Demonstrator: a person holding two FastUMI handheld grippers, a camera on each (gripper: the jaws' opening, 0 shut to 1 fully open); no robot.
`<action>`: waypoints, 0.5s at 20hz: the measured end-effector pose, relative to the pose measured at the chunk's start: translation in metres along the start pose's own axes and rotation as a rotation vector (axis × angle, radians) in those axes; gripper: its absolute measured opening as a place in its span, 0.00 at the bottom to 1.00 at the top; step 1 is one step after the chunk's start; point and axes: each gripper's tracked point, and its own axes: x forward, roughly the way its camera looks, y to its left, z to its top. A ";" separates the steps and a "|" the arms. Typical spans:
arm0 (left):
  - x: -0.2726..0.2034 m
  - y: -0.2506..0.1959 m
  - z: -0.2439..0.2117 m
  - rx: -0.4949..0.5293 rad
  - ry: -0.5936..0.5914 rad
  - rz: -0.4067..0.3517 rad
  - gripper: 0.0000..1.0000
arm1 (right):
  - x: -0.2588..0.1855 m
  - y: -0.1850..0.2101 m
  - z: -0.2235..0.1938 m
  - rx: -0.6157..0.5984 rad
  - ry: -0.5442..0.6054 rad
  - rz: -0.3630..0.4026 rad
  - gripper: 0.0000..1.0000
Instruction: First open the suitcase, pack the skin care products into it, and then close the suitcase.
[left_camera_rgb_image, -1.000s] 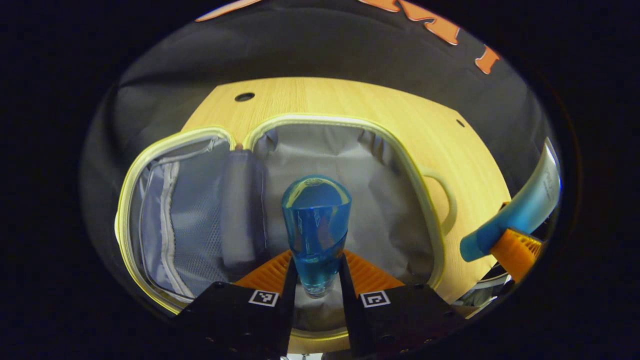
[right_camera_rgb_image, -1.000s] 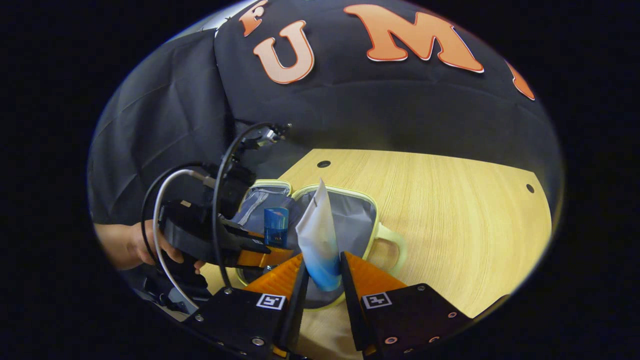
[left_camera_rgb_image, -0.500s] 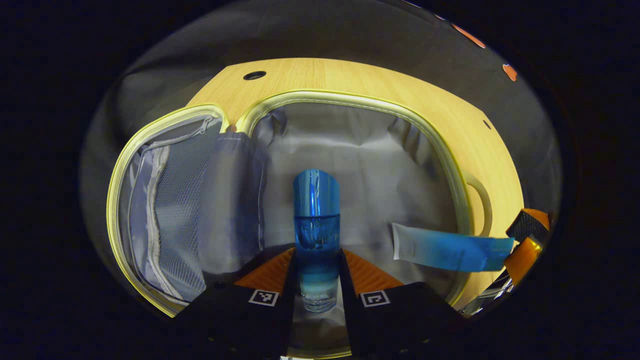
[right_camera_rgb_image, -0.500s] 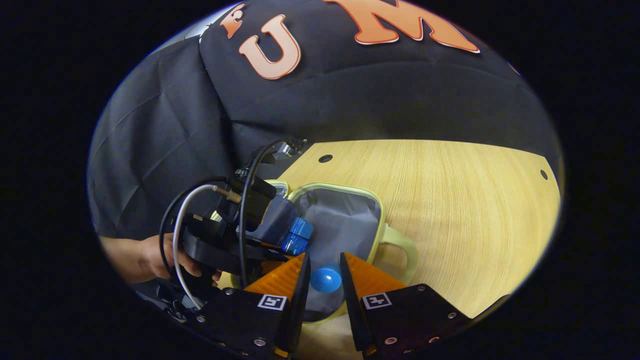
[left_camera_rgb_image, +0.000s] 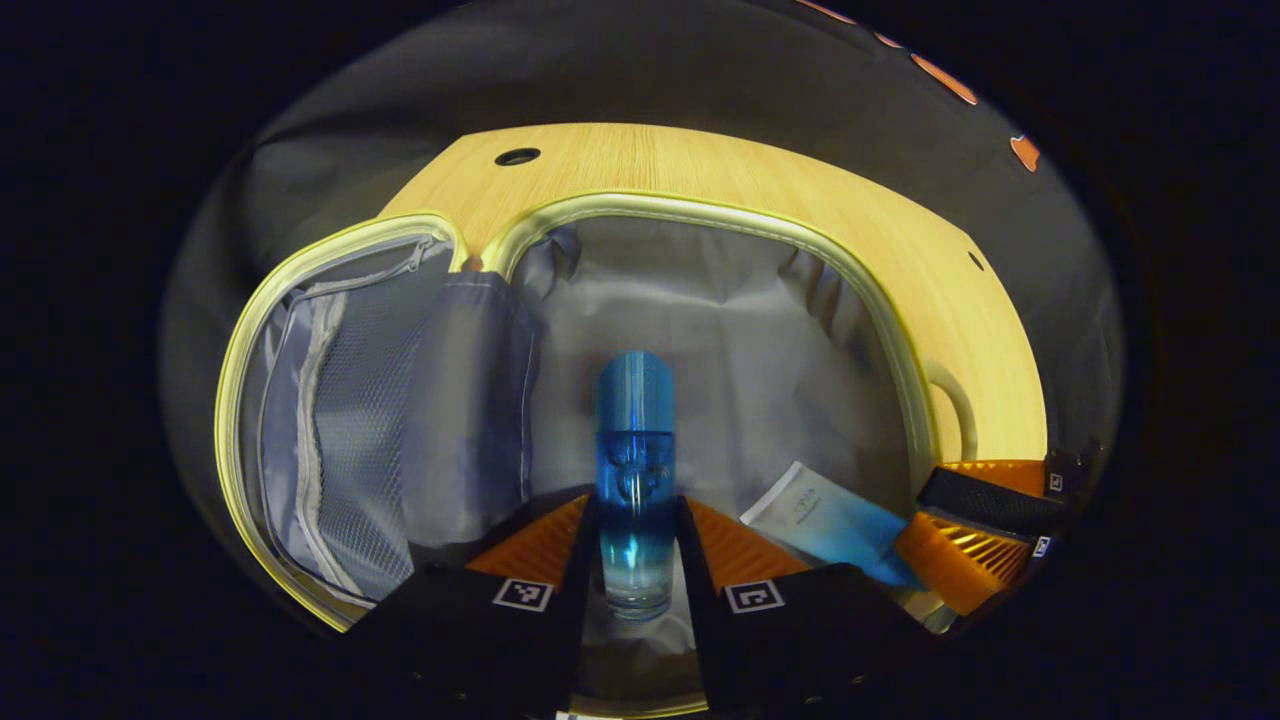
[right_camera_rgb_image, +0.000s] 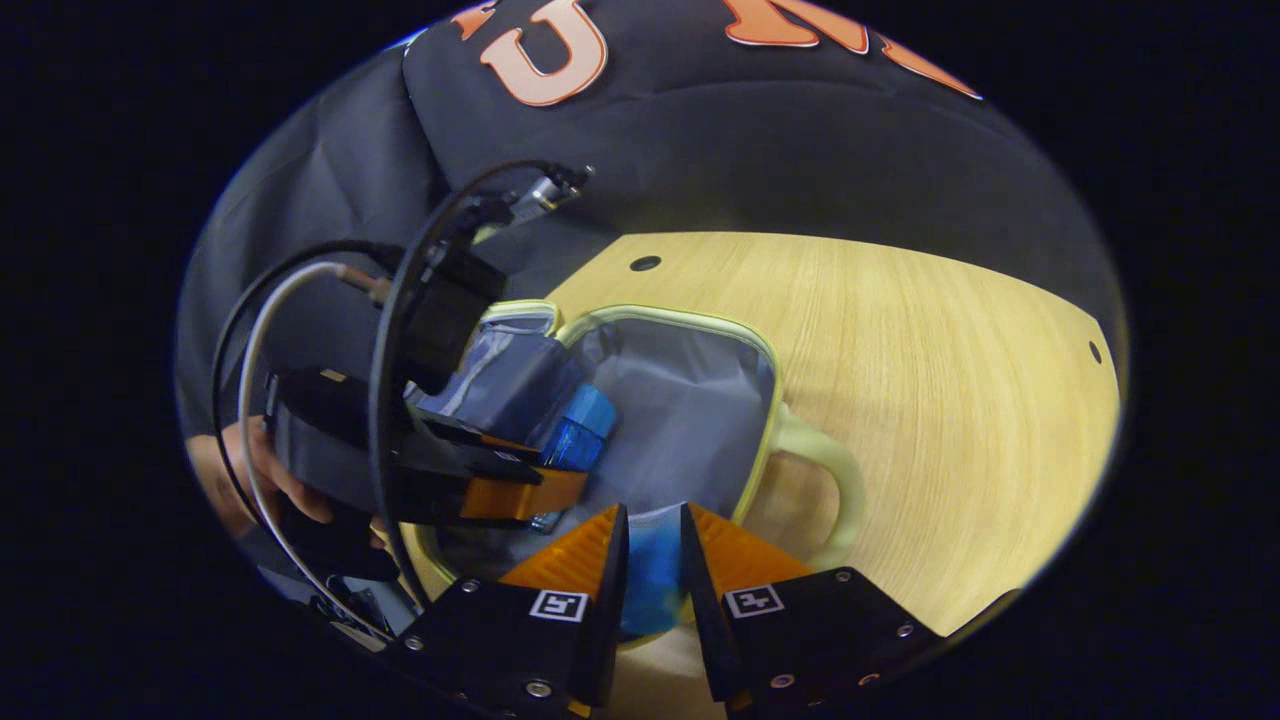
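Left gripper view: we see the wooden table (left_camera_rgb_image: 700, 165) beyond the open suitcase (left_camera_rgb_image: 720, 215), whose grey fabric lining and mesh pocket (left_camera_rgb_image: 345, 400) lie ahead of the left gripper (left_camera_rgb_image: 637, 530). Its fingers clamp a clear blue bottle (left_camera_rgb_image: 634, 450) over the lining. To its right, the right gripper (right_camera_rgb_image: 652, 555) pinches a flat blue-white tube (left_camera_rgb_image: 825, 520) inside the case.
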 end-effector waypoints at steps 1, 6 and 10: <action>-0.004 0.000 0.003 0.004 -0.013 0.002 0.50 | -0.003 0.003 0.002 0.006 0.004 0.005 0.36; -0.014 0.003 0.003 -0.010 -0.039 -0.011 0.55 | 0.009 0.008 -0.001 0.026 0.029 0.000 0.36; -0.034 -0.001 0.008 -0.012 -0.094 -0.062 0.63 | 0.006 -0.001 0.010 0.008 0.004 -0.031 0.36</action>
